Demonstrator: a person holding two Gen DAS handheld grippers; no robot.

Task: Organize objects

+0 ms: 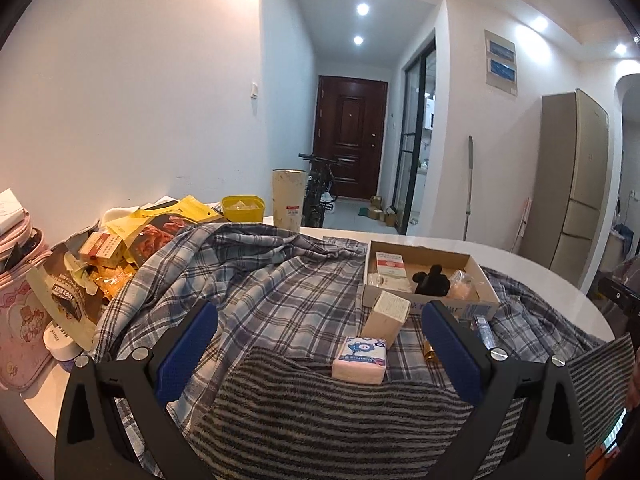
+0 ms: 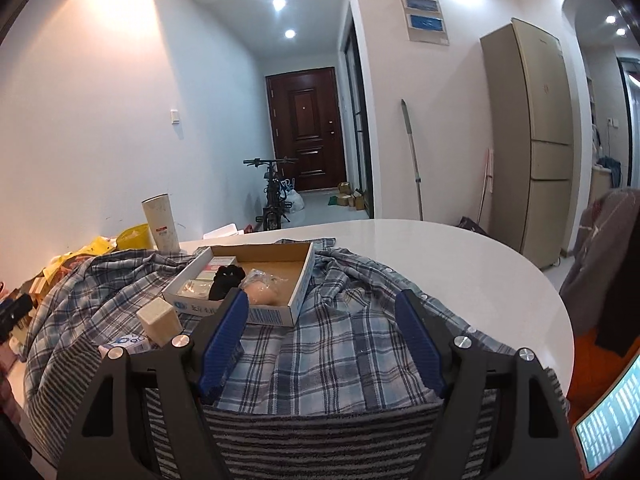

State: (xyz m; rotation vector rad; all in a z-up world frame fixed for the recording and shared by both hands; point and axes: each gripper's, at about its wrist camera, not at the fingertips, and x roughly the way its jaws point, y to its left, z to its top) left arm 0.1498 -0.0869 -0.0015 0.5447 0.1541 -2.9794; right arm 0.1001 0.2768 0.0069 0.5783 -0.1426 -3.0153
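A shallow cardboard tray (image 1: 472,307) (image 2: 272,314) rests on a rumpled plaid shirt (image 1: 260,280) (image 2: 340,344). Inside it lie a red-and-white medicine box (image 1: 390,265), a black object (image 1: 430,280) (image 2: 226,280) and a clear bag of pinkish stuff (image 1: 462,284) (image 2: 262,290). In front of the tray stand a beige carton (image 1: 386,316) (image 2: 160,320) and a pink-and-blue tissue pack (image 1: 360,360) (image 2: 126,342), with a small gold cylinder (image 1: 430,354) beside them. My left gripper (image 1: 320,312) hovers open short of the carton. My right gripper (image 2: 322,300) is open over bare shirt, right of the tray.
A striped towel (image 1: 320,420) (image 2: 320,440) covers the near table edge. Snack bags (image 1: 160,224), a pink pouch (image 1: 20,320) and a white jar (image 1: 60,344) crowd the left. A tall tumbler (image 1: 288,200) and yellow tub (image 1: 243,208) stand behind. White tabletop (image 2: 480,272) shows right; a phone (image 2: 612,412) is near.
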